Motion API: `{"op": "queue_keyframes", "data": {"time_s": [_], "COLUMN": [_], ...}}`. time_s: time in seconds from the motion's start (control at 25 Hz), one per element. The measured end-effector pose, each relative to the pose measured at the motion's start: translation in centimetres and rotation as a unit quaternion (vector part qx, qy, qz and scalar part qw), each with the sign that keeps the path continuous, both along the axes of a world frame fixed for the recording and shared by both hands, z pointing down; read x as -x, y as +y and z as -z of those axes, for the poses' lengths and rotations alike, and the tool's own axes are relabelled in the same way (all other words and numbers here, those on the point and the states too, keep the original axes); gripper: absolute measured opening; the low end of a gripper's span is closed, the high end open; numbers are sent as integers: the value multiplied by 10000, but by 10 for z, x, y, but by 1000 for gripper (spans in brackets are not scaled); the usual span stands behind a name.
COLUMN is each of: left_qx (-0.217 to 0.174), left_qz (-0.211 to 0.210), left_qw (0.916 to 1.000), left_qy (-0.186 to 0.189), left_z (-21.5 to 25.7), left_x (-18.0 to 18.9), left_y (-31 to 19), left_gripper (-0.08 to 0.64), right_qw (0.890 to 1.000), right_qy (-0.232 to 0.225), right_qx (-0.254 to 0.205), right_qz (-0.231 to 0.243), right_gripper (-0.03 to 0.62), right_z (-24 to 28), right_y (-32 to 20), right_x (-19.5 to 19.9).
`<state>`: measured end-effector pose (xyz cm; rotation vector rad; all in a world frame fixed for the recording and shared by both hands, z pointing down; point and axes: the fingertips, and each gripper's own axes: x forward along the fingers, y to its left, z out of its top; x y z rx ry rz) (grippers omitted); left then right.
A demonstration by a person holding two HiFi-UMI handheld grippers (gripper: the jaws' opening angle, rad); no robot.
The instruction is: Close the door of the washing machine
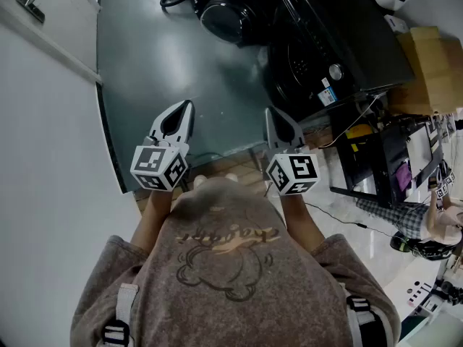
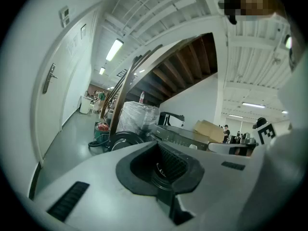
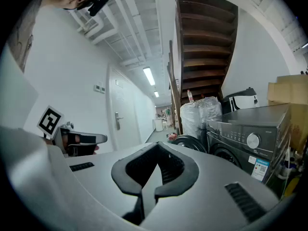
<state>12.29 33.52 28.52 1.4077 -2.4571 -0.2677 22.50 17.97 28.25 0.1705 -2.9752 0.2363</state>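
Towards the upper right of the head view, on the grey floor (image 1: 166,56), stands the dark front-loading washing machine (image 1: 340,42). Its round door (image 1: 228,13) is swung open, standing out from the front panel on the side away from the person. In the right gripper view the machine's control dial and a sticker on its front show at the right, with the open door's rim low beside it.

Behind the machine sits a bundle wrapped in clear plastic (image 3: 202,112), with a dark wooden staircase (image 3: 204,42) rising above it. A cardboard box (image 1: 434,56) lies just beyond the machine's far side.

Well short of the machine, the left hand-held gripper (image 1: 187,107) has its jaws pressed together with nothing between them, and its own view shows only the hollow between the black pads. The right hand-held gripper (image 1: 270,113) is likewise closed and empty. Both are held out side by side in front of the person's brown shirt (image 1: 224,266), pointing roughly level over the floor and touching nothing.

Along the left side runs a white wall with a white door (image 1: 43,20) bearing a metal handle.
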Motion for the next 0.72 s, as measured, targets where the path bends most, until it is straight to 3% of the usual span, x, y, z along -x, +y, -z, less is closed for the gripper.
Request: {"op": "queue_keyframes", "data": {"time_s": [0.4,0.72], "left_qx": [52,-239], "left_qz": [193,351], "left_qw": [9998,9990], "left_qy": [-89,-165], "left_z": [0,12], "left_x": [-6,-5], "left_y": [-6,-14], "left_gripper": [2,2], "right_qw": [9993,9989], "right_qy": [45,40], "right_qx": [49,18], "right_qz": [362,456], "right_gripper": [-8,-8], "right_z": [-6,-8], "right_y": [2,-11], "right_x": [-2,-4]}}
